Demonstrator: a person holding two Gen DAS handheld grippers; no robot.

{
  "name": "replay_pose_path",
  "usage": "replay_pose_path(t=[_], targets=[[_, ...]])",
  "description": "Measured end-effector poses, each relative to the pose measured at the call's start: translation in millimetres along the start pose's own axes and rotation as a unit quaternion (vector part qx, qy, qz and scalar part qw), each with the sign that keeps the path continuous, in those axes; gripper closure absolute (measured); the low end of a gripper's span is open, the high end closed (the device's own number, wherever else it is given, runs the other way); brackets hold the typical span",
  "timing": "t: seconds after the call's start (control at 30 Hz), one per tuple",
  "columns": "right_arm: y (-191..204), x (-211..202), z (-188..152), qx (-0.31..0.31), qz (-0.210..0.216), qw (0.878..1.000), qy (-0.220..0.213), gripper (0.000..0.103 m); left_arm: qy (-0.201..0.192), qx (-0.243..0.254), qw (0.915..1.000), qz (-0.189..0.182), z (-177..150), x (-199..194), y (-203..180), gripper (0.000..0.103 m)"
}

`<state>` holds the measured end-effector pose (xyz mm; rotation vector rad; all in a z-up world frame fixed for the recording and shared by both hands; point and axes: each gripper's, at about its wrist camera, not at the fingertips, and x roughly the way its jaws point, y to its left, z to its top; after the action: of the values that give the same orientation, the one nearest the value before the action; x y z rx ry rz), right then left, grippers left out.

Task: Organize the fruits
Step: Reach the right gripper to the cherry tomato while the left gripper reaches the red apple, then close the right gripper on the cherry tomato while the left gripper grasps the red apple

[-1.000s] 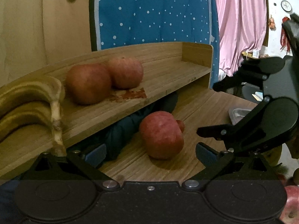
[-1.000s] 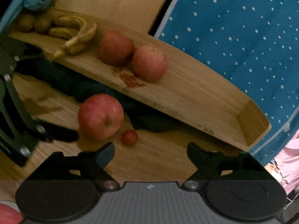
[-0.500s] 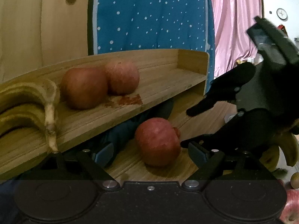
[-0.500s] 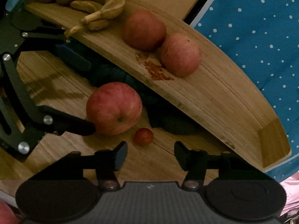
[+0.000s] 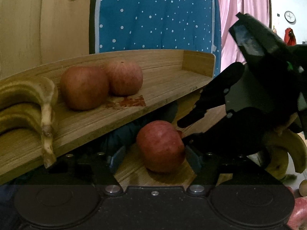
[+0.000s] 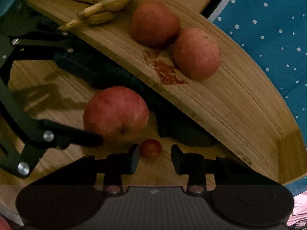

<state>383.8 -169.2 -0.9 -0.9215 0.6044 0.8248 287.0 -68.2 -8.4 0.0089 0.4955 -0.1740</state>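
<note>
A red apple (image 5: 160, 146) lies on the wooden table below a raised wooden shelf (image 5: 172, 88). My left gripper (image 5: 153, 158) is open with its jaws on either side of this apple. A small red cherry tomato (image 6: 150, 148) lies right beside the apple (image 6: 116, 114). My right gripper (image 6: 155, 158) is open, its fingertips flanking the tomato without closing on it. Two more apples (image 5: 84, 87) (image 5: 124, 77) and a bunch of bananas (image 5: 28, 103) lie on the shelf; they also show in the right wrist view (image 6: 155, 24) (image 6: 196, 53) (image 6: 103, 0).
A dark cloth (image 6: 119, 76) lies under the shelf behind the apple. A red stain (image 6: 167, 72) marks the shelf. Bananas (image 5: 287, 153) and another apple (image 5: 299, 212) lie at the far right. A blue dotted fabric (image 5: 157, 15) hangs behind.
My right gripper moved in toward the cherry tomato and narrowed its jaws around it. My left gripper advanced so the apple now sits between its fingers.
</note>
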Motion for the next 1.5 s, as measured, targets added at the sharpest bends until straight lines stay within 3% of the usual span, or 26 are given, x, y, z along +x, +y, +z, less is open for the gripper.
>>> replay_pose_path(t=[0.1, 0.2, 0.5, 0.7, 0.83, 1.07, 1.3, 1.4, 1.5], targets=[[-4, 2, 2, 0.015, 0.012, 1.0, 0.002, 0.072, 0.0, -0.002, 1.0, -0.002, 0, 0, 0, 0.036], [-7, 3, 1, 0.03, 0.02, 0.999, 0.005, 0.075, 0.002, 0.0, 1.0, -0.005, 0, 0, 0, 0.047], [2, -6, -4, 0.033, 0.012, 0.999, 0.017, 0.076, 0.0, -0.009, 1.0, -0.003, -1, 2, 1, 0.047], [3, -5, -3, 0.031, 0.011, 0.999, 0.019, 0.076, 0.009, -0.024, 0.9997, -0.002, -2, 9, 6, 0.035], [9, -7, -3, 0.032, 0.007, 0.999, 0.019, 0.076, 0.002, -0.024, 0.9997, -0.007, -1, 8, 5, 0.043], [19, -11, -12, 0.041, -0.002, 0.999, 0.02, 0.076, 0.001, -0.026, 0.9997, -0.003, -2, 5, 3, 0.046], [28, -28, -15, 0.065, -0.012, 0.998, 0.019, 0.076, 0.027, -0.02, 0.9994, 0.003, -5, -10, 1, 0.05], [35, -39, -19, 0.072, -0.014, 0.997, 0.011, 0.076, 0.034, -0.02, 0.9992, -0.004, -8, -21, 4, 0.055], [43, -48, -22, 0.079, -0.015, 0.997, 0.004, 0.076, 0.032, -0.021, 0.9992, -0.012, -13, -37, 9, 0.073]])
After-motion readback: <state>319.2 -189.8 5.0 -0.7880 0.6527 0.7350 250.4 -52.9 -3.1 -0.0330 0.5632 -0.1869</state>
